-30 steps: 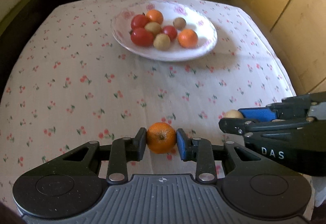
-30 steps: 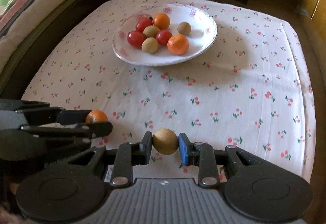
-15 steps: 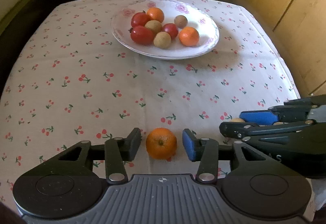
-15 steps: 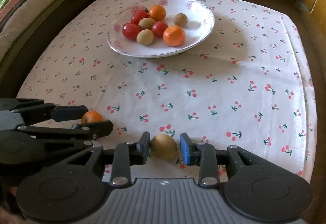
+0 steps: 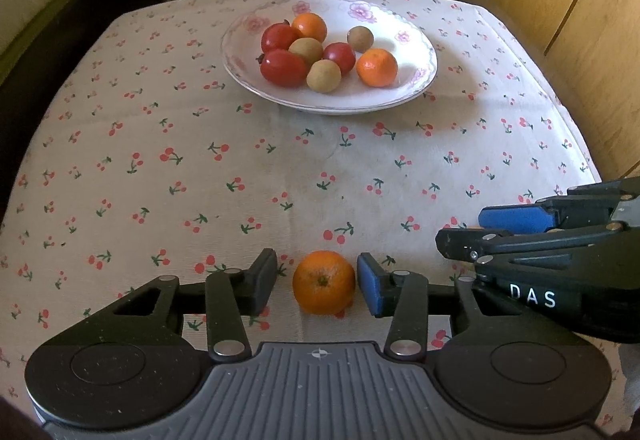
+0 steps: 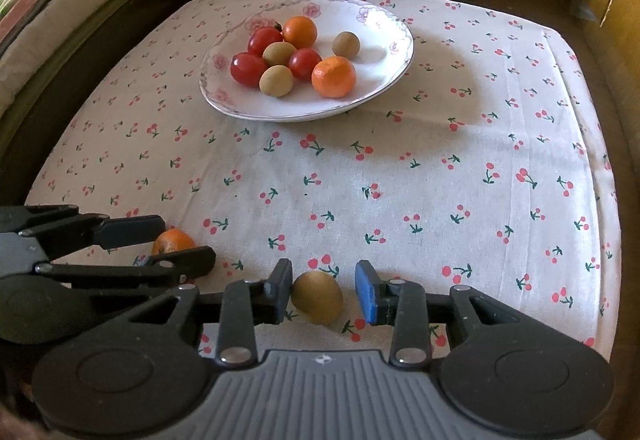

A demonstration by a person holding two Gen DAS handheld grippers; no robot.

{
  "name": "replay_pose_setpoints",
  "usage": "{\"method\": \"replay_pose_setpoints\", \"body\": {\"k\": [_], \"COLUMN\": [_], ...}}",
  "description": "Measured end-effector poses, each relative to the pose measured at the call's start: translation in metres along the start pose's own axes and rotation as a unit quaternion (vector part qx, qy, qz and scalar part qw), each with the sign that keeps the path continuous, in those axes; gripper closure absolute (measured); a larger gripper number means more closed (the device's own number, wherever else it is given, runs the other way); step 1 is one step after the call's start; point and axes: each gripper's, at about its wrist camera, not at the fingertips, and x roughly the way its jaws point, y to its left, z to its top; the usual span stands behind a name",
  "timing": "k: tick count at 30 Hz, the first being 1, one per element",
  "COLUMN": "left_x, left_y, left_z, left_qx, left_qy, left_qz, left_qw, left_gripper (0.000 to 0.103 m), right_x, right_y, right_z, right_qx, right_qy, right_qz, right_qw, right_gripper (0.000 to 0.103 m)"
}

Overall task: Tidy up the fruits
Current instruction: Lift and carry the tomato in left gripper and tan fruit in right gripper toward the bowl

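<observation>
Left gripper (image 5: pixel 316 282): fingers spread, gap on both sides of the tangerine (image 5: pixel 323 282). Not gripping. The fruit sits on the cherry-print tablecloth (image 5: pixel 200 175) between the pads, stem end facing the camera, no contact on either side.

Right gripper (image 6: pixel 322 290): also spread. A tan-brown round fruit, looks like a longan (image 6: pixel 318 297), lies on the cloth between the pads. It sits just beside the left pad; can't tell whether they touch. There is a clear gap to the blue right pad. Released, not clamped.

Cross views: the right gripper enters the left wrist view from the right edge (image 5: pixel 520 236), "DAS" lettering on its body; its longan is hidden there. The left gripper shows at the left edge of the right wrist view (image 6: pixel 176 240), with the tangerine (image 6: pixel 172 241) partly visible between its fingers.

Both grippers are at the near edge of the table, side by side, close together.

White plate with pink floral rim (image 5: pixel 420 51) is at the far side of the cloth, well apart from both grippers. On it:
- two tangerines
- three red cherry tomatoes
- three longans

Most are clustered left of centre; one longan and one tangerine sit slightly off to the right.
</observation>
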Motion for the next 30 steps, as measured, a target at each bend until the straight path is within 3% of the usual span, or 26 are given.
{"method": "replay_pose_setpoints", "body": {"k": [22, 25, 27, 30], "left_x": [-0.0002, 0.0000, 0.0005, 0.0016], "left_y": [-0.0014, -0.0027, -0.0047, -0.0014], "left_z": [-0.0017, -0.0030, -0.0046, -0.0059], "left_qx": [0.014, 0.020, 0.024, 0.018], "left_qy": [-0.003, -0.002, 0.001, -0.002], "left_qz": [0.006, 0.006, 0.018, 0.017], "left_qw": [0.9999, 0.9998, 0.9995, 0.9997], "left_gripper": [0.049, 0.044, 0.031, 0.030], "right_x": [-0.0023, -0.0039, -0.0049, -0.0059], "right_y": [-0.0054, -0.0029, 0.0007, 0.0043], "right_z": [-0.0028, -0.0029, -0.0045, -0.0082], "right_qx": [0.013, 0.008, -0.004, -0.011], "right_qy": [-0.007, -0.003, 0.000, -0.002], "right_qz": [0.013, 0.001, -0.011, -0.027], "right_qw": [1.000, 1.000, 1.000, 1.000], "right_gripper": [0.064, 0.068, 0.071, 0.073]}}
